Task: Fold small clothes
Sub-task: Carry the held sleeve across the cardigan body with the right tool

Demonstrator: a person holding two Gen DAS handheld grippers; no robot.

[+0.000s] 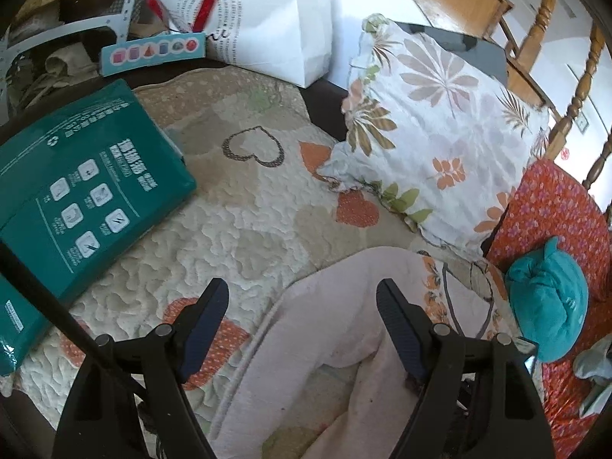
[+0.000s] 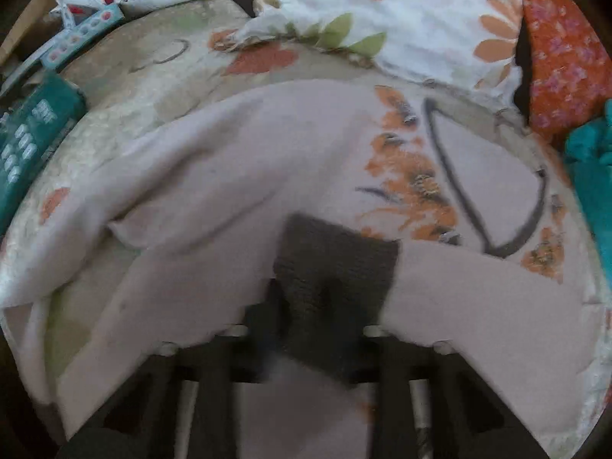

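**Right gripper pinched on the dark cuff, left gripper wide over the pink garment**

Your left gripper stands wide apart, with nothing pressed between its fingers. It hangs over the near edge of the pale pink garment, which lies spread on the quilted bedspread with its orange and beige hearts. One finger is above bare quilt, the other above pink fabric.

Your right gripper is drawn nearly together. In the right wrist view, which is blurred, its fingers appear to be clamped on a dark grey ribbed cuff belonging to the same pink garment. The cuff sits folded over the pink cloth just in front of the fingers. Beyond it, the garment's front shows an orange flower print and a dark outlined shape beside it. A fold of pink fabric runs across to the left, with quilt showing under it.

Around the garment, in the left wrist view: a green plastic package lies on the quilt to the left, a leaf-patterned pillow sits beyond it to the right, and a white paper bag stands at the far side. To the right, a teal bundle of cloth rests on an orange-red floral cover, near the garment's printed edge. Wooden railings rise behind.
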